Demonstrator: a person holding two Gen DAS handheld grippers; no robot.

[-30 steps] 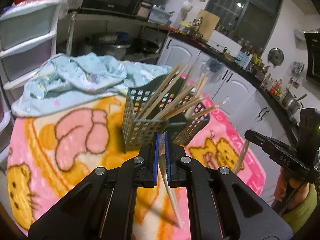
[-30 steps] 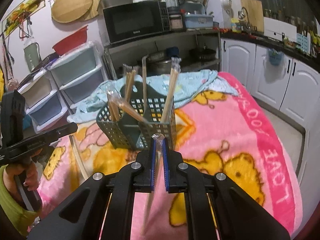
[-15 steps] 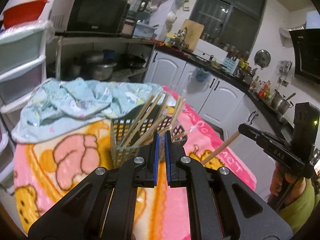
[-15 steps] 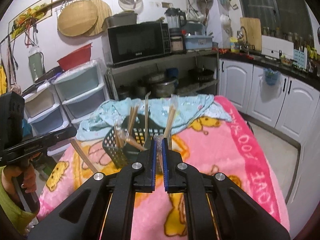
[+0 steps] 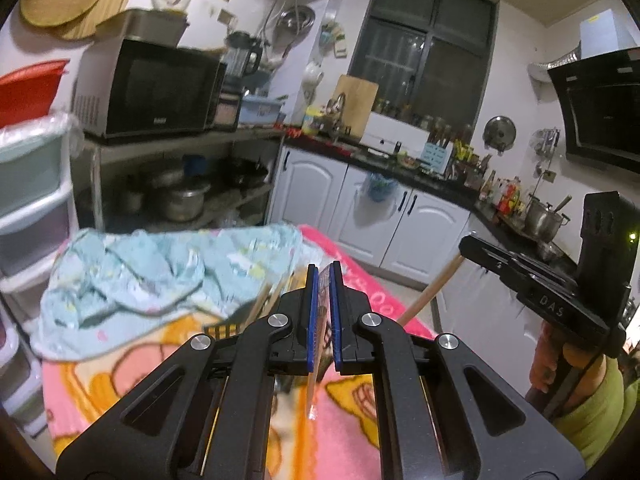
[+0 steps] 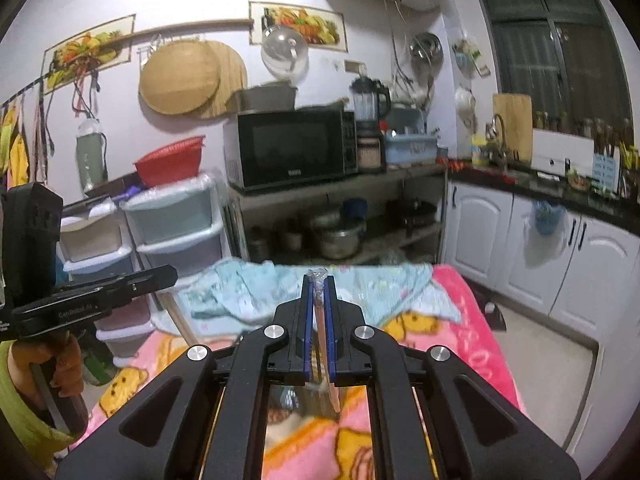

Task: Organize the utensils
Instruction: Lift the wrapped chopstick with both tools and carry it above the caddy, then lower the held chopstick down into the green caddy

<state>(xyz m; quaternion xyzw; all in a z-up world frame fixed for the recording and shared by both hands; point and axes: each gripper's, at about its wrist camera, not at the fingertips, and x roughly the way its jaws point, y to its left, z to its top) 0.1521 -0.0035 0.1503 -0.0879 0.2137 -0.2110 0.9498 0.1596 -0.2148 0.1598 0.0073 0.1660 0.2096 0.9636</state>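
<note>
My left gripper (image 5: 325, 270) is shut on a plastic-wrapped wooden chopstick (image 5: 313, 394), whose lower end hangs below the pads. Just behind the left fingers show a corner of the dark mesh basket (image 5: 225, 326) and the tops of several chopsticks (image 5: 264, 300) standing in it. My right gripper (image 6: 319, 280) is shut on another wrapped chopstick (image 6: 333, 390), held high over the pink cartoon blanket (image 6: 472, 320); the basket is hidden in this view. Each view shows the other gripper, the right gripper (image 5: 466, 246) and the left gripper (image 6: 170, 274), each with its chopstick slanting down.
A crumpled light blue cloth (image 5: 160, 272) lies at the blanket's far end. Behind it stand a metal shelf with a microwave (image 6: 292, 152) and pots, and plastic drawers (image 6: 172, 228) to the left. White cabinets (image 5: 400, 220) line the right side. A person's hand (image 5: 546, 360) and green sleeve are at the right.
Both grippers have risen with their chopsticks still clamped. The basket has dropped low in both views and is now mostly hidden behind the fingers.
</note>
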